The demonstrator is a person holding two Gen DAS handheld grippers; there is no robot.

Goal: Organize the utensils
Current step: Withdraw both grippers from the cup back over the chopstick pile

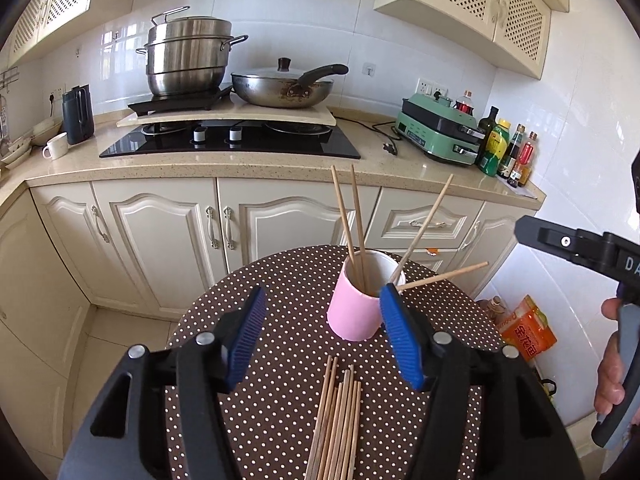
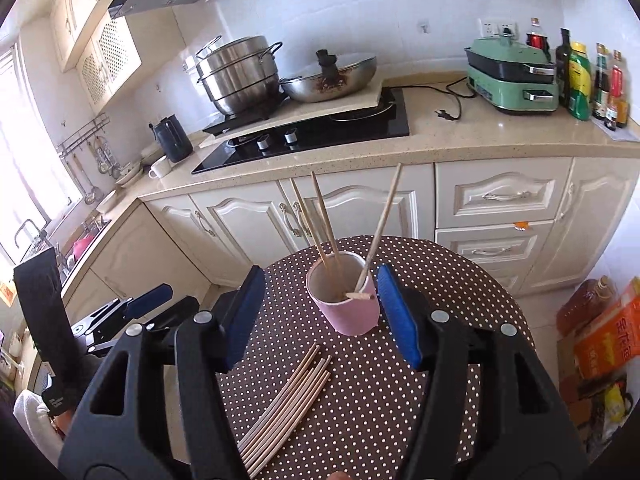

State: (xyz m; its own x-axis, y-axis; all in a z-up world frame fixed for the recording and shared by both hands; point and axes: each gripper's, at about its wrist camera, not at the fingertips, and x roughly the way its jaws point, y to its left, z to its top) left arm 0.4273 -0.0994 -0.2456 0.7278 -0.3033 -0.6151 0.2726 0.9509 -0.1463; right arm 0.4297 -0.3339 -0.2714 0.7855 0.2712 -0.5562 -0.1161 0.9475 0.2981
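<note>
A pink cup stands on the round polka-dot table. Three wooden chopsticks stand in it and lean on its rim; a fourth lies low across the rim, pointing right. A bundle of several loose chopsticks lies flat on the table in front of the cup. My left gripper is open and empty above the bundle. My right gripper is open and empty, just short of the cup.
A kitchen counter runs behind the table with a stove, steamer pot, wok, green grill and bottles. Bags and boxes stand on the floor to the right. The other gripper's body is at the right.
</note>
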